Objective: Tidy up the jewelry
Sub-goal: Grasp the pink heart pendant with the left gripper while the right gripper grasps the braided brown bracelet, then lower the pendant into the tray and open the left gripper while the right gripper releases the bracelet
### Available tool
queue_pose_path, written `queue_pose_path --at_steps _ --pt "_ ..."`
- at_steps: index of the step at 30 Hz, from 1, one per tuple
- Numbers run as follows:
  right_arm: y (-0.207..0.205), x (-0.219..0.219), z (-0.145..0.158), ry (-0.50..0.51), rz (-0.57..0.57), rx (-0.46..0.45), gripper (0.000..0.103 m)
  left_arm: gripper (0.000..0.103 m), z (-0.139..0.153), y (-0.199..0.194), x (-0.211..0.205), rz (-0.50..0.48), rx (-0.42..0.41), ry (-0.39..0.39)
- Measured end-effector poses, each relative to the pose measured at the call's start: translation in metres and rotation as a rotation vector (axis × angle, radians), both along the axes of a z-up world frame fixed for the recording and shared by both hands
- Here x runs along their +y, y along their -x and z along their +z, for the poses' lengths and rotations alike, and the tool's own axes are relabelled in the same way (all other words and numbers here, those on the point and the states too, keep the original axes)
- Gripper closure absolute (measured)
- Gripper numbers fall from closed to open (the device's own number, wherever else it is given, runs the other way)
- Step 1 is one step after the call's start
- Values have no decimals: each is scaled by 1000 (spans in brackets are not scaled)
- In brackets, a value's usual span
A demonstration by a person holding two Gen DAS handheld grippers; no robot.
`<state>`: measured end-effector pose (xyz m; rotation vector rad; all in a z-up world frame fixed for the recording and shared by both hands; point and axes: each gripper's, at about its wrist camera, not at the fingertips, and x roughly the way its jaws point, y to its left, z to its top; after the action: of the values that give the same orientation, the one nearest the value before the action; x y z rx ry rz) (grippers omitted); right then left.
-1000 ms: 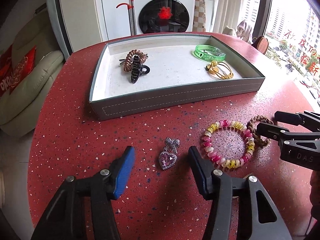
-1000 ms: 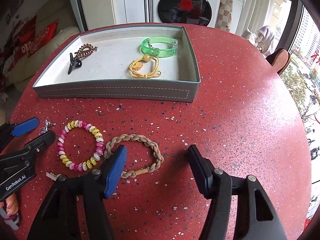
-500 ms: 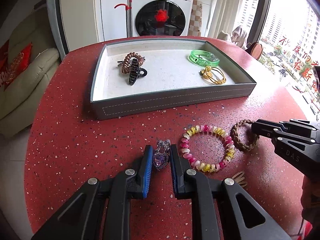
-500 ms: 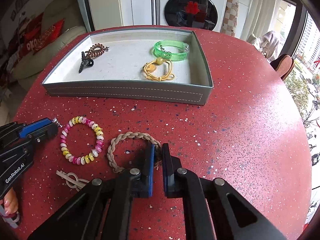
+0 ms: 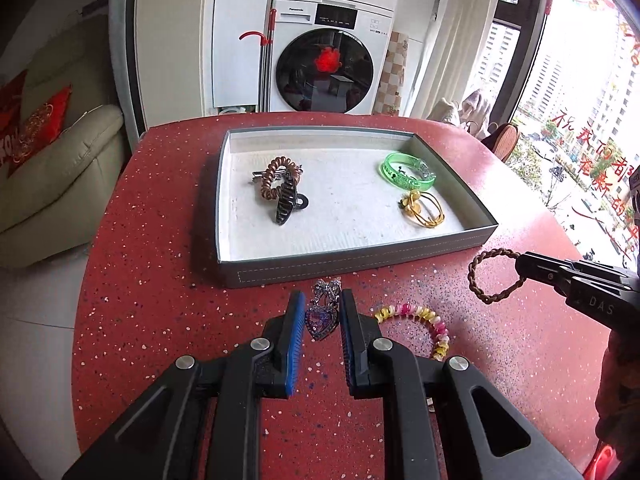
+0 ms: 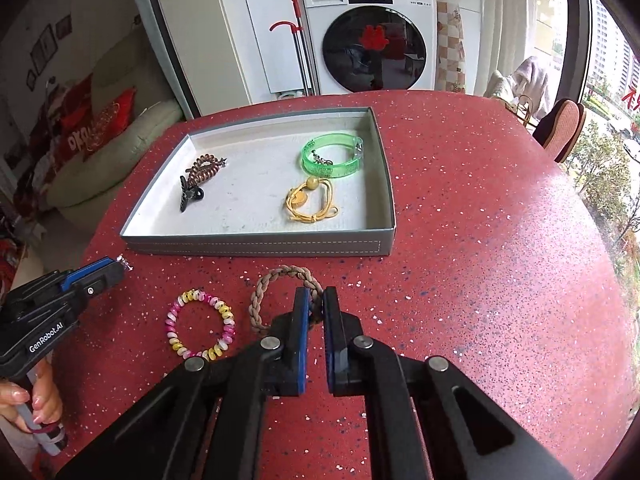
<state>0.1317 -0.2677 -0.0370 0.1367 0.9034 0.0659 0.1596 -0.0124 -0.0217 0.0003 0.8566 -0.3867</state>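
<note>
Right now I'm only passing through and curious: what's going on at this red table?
A person is tidying jewelry with a handheld tool in each hand. The left tool is clamped on a purple heart brooch, the right tool on a braided brown bracelet, both lifted off the table. A pink and yellow beaded bracelet lies on the table. The grey tray already holds a green bangle, a gold piece, a claw clip and a coil hair tie.

Right tongs [image 6: 316, 304] clamp braided bracelet [image 6: 276, 280] above table [image 6: 480, 280].
</note>
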Motion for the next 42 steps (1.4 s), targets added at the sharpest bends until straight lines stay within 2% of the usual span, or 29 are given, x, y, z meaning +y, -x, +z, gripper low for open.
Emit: queue_pose_path --at_steps 9,16,26,31,37,42 --pt "-30 7 28 -17 23 -44 95 67 13 -30 -2 10 -31 -2" --pt "-71 19 31 -32 55 -36 95 67 6 -63 -7 -5 10 -2" --pt "-126 31 7 -78 66 26 95 67 -17 -96 -24 -72 105 -6" --pt "-143 33 -7 -79 57 53 96 67 -27 -106 -37 -94 117 -37" --pt "-158 26 -31 -95 23 109 95 67 -41 -114 -44 -71 137 -67" --pt "-164 18 -43 -70 -19 123 95 67 -45 -119 -49 -39 103 -117"
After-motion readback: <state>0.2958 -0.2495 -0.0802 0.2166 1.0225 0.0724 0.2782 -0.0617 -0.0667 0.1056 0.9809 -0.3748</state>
